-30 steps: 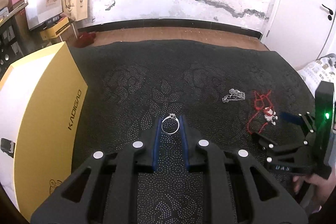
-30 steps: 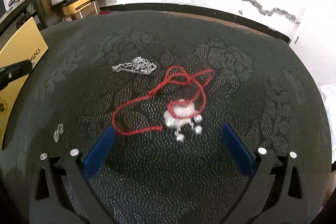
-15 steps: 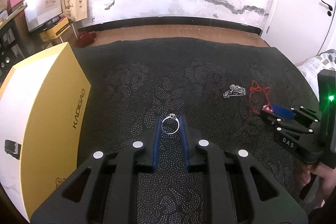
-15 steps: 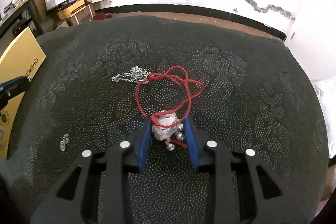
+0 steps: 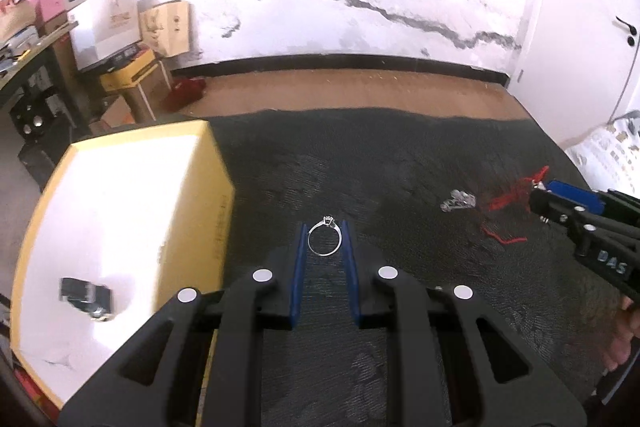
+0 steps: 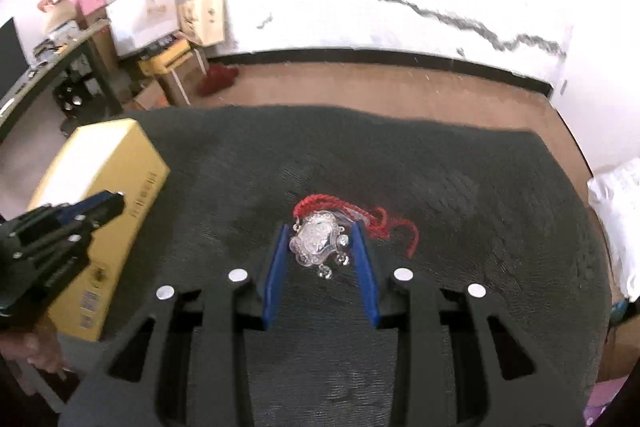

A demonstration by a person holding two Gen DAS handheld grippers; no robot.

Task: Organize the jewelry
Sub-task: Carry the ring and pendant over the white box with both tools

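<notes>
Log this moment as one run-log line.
left gripper: shut on ring | right gripper: shut on silver pendant, red cord trailing | silver chain: on dark cloth

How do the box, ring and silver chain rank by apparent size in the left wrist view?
1. Box, by far the largest.
2. and 3. Ring and silver chain look alike; the ring is held close to the camera and the chain lies farther off, so I will not rank them.

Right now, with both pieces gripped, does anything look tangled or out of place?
The pendant's red cord trails loose off the right gripper instead of hanging gathered, and could snag. The ring sits cleanly in the left gripper. A silver chain lies on the cloth.
</notes>
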